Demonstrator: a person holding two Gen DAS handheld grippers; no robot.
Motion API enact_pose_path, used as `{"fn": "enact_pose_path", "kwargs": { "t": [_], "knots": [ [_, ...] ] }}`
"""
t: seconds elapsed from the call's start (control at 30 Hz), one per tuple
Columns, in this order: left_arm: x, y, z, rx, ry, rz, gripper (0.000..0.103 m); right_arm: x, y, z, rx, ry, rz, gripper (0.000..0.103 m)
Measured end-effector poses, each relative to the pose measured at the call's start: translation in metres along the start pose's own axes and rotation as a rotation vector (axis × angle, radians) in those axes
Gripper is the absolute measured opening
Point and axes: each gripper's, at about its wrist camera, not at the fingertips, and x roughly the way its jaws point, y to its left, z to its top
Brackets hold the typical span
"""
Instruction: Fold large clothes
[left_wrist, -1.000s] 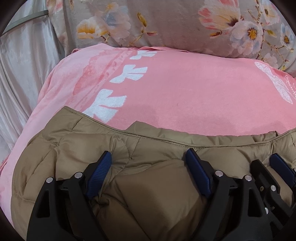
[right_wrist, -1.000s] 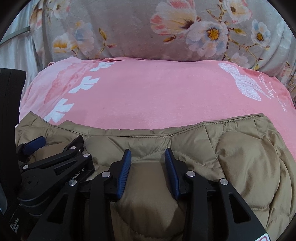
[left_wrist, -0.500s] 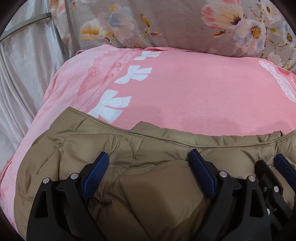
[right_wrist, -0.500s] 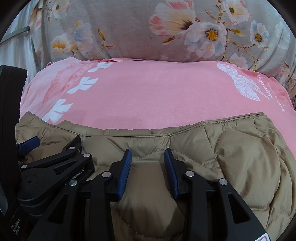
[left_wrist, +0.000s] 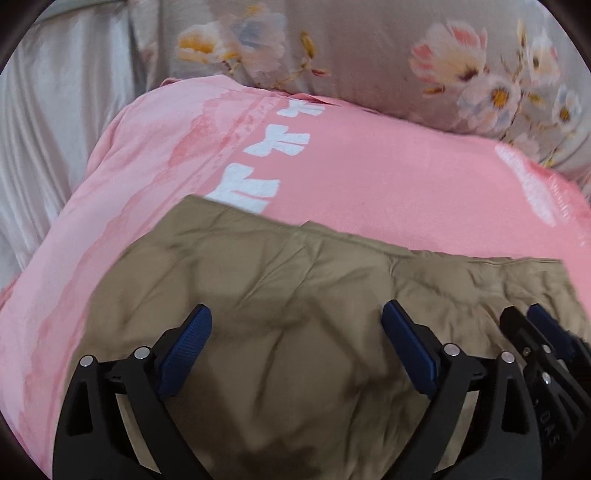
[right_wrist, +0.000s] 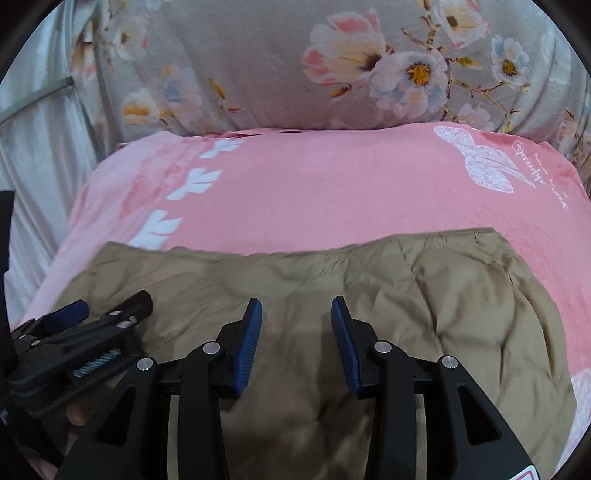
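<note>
Jacket (left_wrist: 280, 332), tan, quilted, lying folded on a pink blanket (left_wrist: 388, 173) with two grippers poised over it.

Landmark: the jacket. Its far hem runs straight across the blanket, which shows beyond it and to either side. Past the blanket, a grey flowered cover (right_wrist: 280, 62); to the jacket's far left, pale satin fabric (left_wrist: 51, 122). Left gripper (left_wrist: 295, 350): over the jacket's left part, jaws spread wide and opening, blue pads (left_wrist: 186, 350) clear of the cloth as far as the blur allows, nothing pinched between them. Right gripper (right_wrist: 295, 343): over the jacket's middle, jaws partly apart and opening a little, jacket surface seen in the gap; whether the pads brush the cloth cannot be told, but no fold is gripped. Both grippers sit close side by side.
</note>
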Motion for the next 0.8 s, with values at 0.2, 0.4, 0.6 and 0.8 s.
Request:
{"fn": "enact_pose_path", "kwargs": {
  "t": [0.2, 0.4, 0.6, 0.8],
  "knots": [
    [-0.047, 0.059, -0.028, -0.089, 0.017, -0.054, 0.096, -0.025, 0.029, -0.035, -0.063, -0.004, 0.005, 0.038],
    [-0.032, 0.059, -0.044, -0.067, 0.048, -0.008, 0.096, -0.019, 0.026, -0.06, -0.06, -0.015, -0.023, 0.043],
    [-0.065, 0.09, -0.066, -0.143, 0.003, -0.08, 0.096, -0.024, 0.028, -0.046, -0.01, 0.028, 0.009, 0.046],
    [-0.086, 0.166, -0.098, -0.375, 0.037, -0.096, 0.096, -0.006, 0.048, -0.065, -0.105, -0.012, -0.071, 0.049]
  ]
}}
